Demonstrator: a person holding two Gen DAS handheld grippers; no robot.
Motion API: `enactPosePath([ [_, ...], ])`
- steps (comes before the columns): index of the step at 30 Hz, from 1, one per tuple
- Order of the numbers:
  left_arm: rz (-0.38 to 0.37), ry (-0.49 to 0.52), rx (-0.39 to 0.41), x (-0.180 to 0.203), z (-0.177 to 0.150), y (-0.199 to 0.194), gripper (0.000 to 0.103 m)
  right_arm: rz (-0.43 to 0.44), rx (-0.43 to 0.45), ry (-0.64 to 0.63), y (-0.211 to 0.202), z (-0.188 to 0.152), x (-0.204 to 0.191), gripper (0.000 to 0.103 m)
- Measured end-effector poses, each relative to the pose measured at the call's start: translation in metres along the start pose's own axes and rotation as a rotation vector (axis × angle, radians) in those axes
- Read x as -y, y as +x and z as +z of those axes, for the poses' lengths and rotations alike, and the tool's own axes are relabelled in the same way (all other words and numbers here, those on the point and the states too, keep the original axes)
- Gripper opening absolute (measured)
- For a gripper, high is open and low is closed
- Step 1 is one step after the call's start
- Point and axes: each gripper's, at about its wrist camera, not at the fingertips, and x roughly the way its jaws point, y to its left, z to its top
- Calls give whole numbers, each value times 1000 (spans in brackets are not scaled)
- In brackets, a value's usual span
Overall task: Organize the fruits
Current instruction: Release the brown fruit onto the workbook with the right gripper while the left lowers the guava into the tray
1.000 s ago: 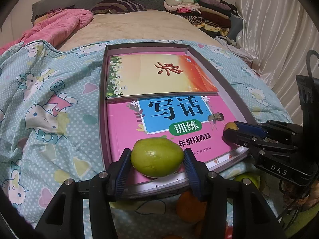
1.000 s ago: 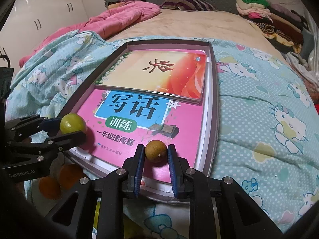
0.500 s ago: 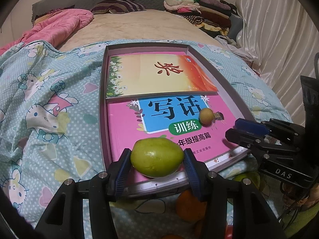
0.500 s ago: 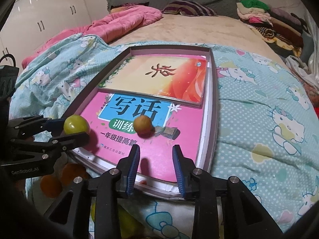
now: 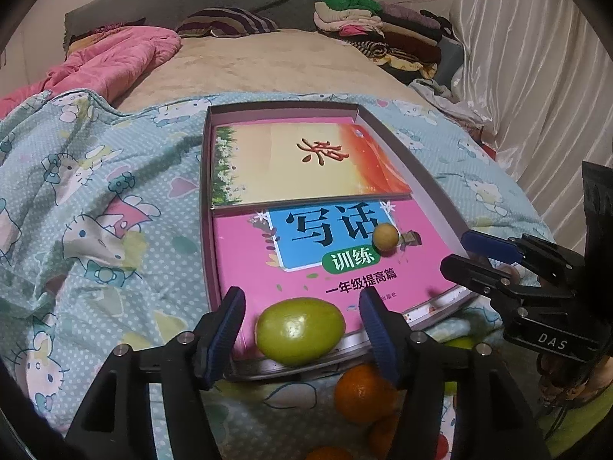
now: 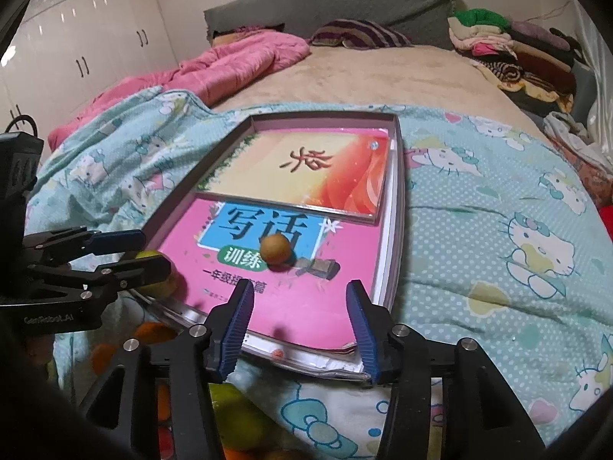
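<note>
Resting on the pink book [image 5: 268,268] in the tray [image 5: 440,207], the green fruit [image 5: 300,330] sits between the left gripper [image 5: 302,322]'s just-parted pads, untouched. Right gripper [image 6: 299,318], likewise just opening, is empty; the small brown fruit [image 6: 275,248] lies beyond. Oranges [image 5: 364,393] below are partly hidden.

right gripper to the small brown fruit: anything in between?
Nothing. In the right wrist view only bare pink book cover lies between the right gripper, fingers just opened, and the small brown fruit.
</note>
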Motion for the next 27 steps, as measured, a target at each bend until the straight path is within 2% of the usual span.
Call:
enactPosePath([
  [14,-19,-13,73,0,5,-35,80,12,76,-1,-30,-1,-3,62],
  [23,-29,-54,153,-4,2,-66,86,32,128,-25,-53,-2,-18,63],
  [27,-35,-53,156,-3,-2,-73,86,35,141,-32,-63,-6,-26,64],
])
